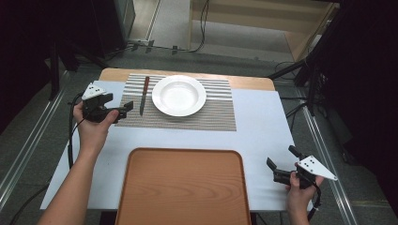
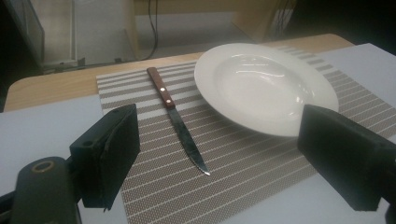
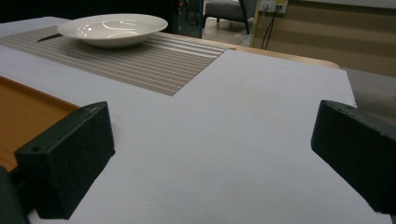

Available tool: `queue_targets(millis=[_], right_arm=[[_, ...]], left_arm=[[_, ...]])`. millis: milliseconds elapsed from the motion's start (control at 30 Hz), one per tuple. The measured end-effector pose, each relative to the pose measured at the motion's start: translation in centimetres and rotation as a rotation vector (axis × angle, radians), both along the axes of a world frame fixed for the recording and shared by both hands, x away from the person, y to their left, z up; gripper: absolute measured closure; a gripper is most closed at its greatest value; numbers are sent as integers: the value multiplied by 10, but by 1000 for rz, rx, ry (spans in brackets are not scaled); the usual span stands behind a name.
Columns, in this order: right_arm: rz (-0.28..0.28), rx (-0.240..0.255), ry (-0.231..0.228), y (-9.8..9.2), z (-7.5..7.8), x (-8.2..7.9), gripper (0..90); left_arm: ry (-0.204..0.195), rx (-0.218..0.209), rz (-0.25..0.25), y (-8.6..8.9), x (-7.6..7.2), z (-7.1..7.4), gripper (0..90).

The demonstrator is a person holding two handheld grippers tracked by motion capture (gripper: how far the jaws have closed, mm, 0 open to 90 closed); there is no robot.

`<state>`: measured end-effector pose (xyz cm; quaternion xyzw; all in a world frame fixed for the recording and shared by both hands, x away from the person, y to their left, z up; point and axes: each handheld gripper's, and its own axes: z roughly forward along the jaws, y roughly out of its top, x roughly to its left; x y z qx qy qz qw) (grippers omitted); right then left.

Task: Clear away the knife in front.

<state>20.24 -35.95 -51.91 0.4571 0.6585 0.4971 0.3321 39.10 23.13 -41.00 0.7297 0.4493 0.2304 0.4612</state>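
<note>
A white plate point(image 1: 179, 95) sat on a striped mat point(image 1: 211, 115) at the far side of the surface point(image 1: 263, 136). A knife point(image 1: 144, 95) with a reddish-brown handle lay on the mat just beside the plate, on its left, not touching it. Its tip pointed toward the person. A big orange-brown tray point(image 1: 183, 187) lay at the near edge.

The left claw point(image 1: 123, 111) was at the left edge of the mat, near the knife tip. Its jaws were wide apart and held nothing. The right claw point(image 1: 279, 164) was low near the right corner of the tray, maybe just above the surface. Its jaws were wide too, with nothing between them.
</note>
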Motion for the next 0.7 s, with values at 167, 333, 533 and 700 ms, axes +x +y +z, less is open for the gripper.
queue_targets(millis=[167, 333, 533, 700], right_arm=[[3, -5, -1, 0, 0, 1, 0], [5, -5, -2, 0, 0, 1, 0], [8, -4, -4, 0, 0, 1, 0], [11, -3, -3, 0, 0, 2, 0]], left_arm=[[14, 10, -1, -5, 14, 0, 122], [35, 0, -4, -10, 27, -3, 123], [64, 0, 1, -17, 43, -7, 125], [84, 6, 5, -24, 58, -10, 126]])
